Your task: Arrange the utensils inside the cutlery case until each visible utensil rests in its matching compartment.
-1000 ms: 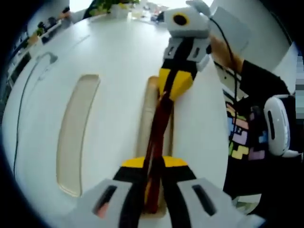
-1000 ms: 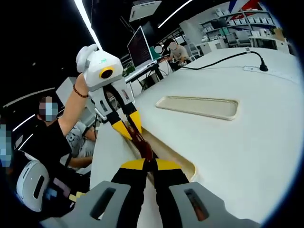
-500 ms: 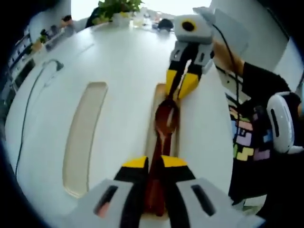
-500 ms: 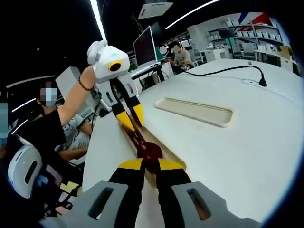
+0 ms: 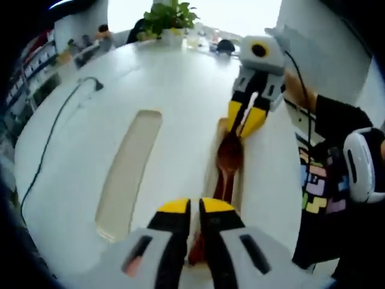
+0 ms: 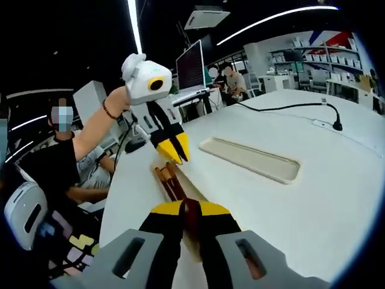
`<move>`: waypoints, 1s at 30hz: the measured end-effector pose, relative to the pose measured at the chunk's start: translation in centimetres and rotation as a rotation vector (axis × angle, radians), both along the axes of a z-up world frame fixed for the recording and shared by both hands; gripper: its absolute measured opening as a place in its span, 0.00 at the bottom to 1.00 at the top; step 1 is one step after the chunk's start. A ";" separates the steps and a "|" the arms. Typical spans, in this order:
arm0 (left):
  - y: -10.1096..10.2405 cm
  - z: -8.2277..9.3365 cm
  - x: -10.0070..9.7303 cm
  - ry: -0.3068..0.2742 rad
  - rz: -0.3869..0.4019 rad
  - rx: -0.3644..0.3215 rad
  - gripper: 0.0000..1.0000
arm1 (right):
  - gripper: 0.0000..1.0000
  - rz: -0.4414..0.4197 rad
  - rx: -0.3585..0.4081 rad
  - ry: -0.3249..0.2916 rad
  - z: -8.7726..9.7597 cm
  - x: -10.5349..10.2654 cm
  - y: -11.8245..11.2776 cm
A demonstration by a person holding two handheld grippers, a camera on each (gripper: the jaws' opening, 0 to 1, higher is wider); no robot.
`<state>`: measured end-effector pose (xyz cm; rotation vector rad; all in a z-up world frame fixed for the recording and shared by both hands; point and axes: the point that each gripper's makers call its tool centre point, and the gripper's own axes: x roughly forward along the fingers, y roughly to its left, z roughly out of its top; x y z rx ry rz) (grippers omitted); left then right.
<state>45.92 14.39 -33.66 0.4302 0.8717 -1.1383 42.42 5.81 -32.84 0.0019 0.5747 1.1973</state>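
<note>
Release at the handle end: left hand-held gripper (image 6: 173, 150), jaws together and empty, now lifted off the spoon (image 5: 230, 158) lying in the compartment (image 5: 238, 182) right of centre. Right hand-held gripper (image 5: 245, 120) apparently clamped on its bowl. Placement seemingly near done.

A black cable (image 5: 48, 144) is being trailed across the white table (image 5: 168, 78). A potted plant (image 5: 171, 15) is being kept at its far edge, and a monitor (image 6: 191, 63) is being displayed behind.

The spoon (image 5: 228, 158) handle's near end is hidden behind the left tool (image 5: 194, 212), its grip unclear.
</note>
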 end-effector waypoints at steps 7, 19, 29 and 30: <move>2.6 1.0 3.5 -0.167 0.114 -0.043 0.07 | 0.06 -0.064 0.003 -0.058 0.7 1.8 -1.2; 6.7 -1.1 6.9 -0.193 0.247 0.024 0.11 | 0.12 -0.187 0.103 -0.130 3.4 7.6 -3.9; 8.7 -1.8 7.3 -0.054 0.525 0.009 0.16 | 0.17 -0.354 -0.108 -0.128 -0.7 13.5 -6.4; 8.7 -1.8 7.2 -0.038 0.542 -0.003 0.17 | 0.17 -0.400 -0.171 -0.125 -1.6 13.8 -7.0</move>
